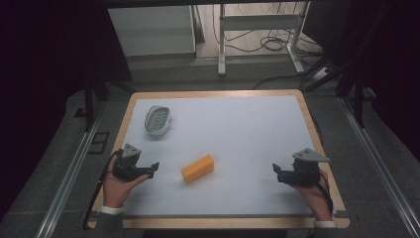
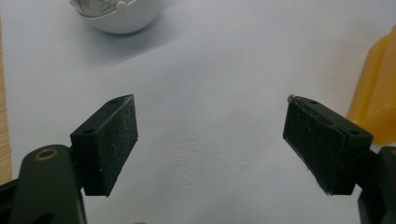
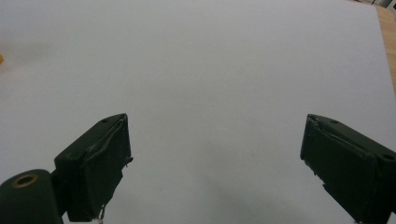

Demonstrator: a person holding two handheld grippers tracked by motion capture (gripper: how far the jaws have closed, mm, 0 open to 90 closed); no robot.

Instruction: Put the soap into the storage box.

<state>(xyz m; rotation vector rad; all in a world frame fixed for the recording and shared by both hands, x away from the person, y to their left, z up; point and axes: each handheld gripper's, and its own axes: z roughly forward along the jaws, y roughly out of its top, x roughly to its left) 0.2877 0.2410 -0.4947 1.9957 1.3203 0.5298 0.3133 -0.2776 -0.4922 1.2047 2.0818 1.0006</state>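
A yellow-orange block (image 1: 197, 168) lies flat on the white mat (image 1: 247, 134), near its front and a little left of centre. A white oval dish (image 1: 157, 119) with a slotted inside rests at the mat's back left. My left gripper (image 1: 153, 169) is held low at the front left, just left of the block. It is open, with bare mat between its pads (image 2: 208, 100); the block (image 2: 379, 88) shows past the right-hand pad and the dish (image 2: 116, 16) lies ahead. At the front right my right gripper (image 1: 276, 171) is open over bare mat (image 3: 215, 119).
The mat covers a wooden board (image 1: 213, 93) whose rim shows all round. Beyond the far edge are a white cabinet (image 1: 151, 30), a metal frame's legs (image 1: 221, 49) and floor cables (image 1: 275, 43). Metal rails (image 1: 69, 173) run along both sides.
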